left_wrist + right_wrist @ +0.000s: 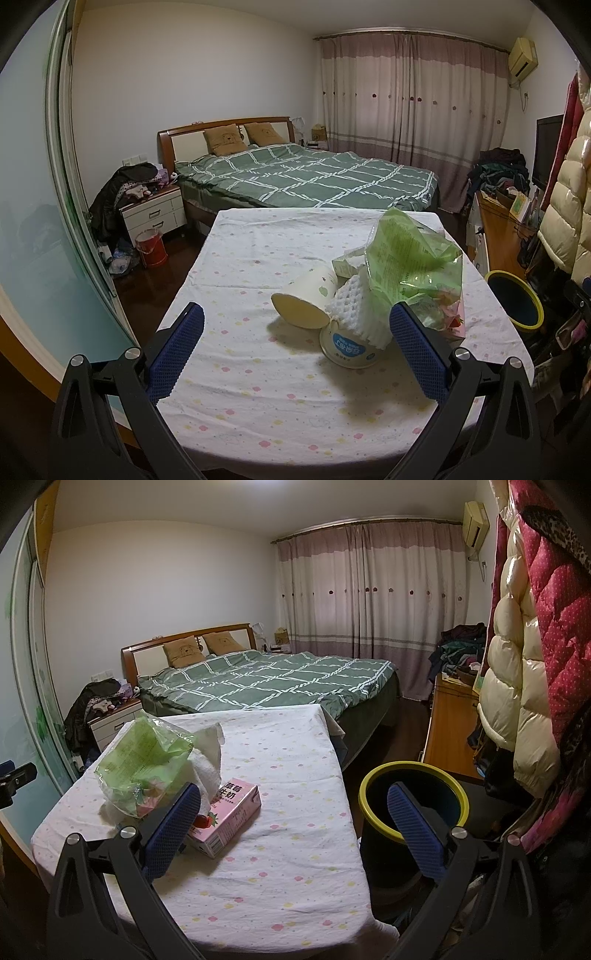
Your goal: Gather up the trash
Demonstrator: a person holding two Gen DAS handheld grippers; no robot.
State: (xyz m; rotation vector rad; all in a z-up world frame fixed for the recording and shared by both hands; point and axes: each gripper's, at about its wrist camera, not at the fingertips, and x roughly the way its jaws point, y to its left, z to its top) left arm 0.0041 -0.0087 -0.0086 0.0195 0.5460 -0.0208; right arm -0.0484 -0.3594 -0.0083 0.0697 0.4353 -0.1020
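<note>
A pile of trash lies on the cloth-covered table [258, 398]: a tipped paper cup [306, 299], a small white tub with a blue label [347, 349], white foam netting [356, 312], a green plastic bag [410, 262] and a pink milk carton [225, 818]. My left gripper [295, 314] is open and empty, just short of the pile. My right gripper [295, 794] is open and empty, above the table's right edge, with the carton beside its left finger [170, 830]. A dark bin with a yellow rim [413, 805] stands on the floor right of the table; it also shows in the left wrist view [515, 299].
A bed with a green checked cover [306, 177] stands beyond the table. A nightstand [153, 214] and a red bucket [149, 247] are at the left. A wooden desk [450, 716] and hanging coats [524, 664] are at the right.
</note>
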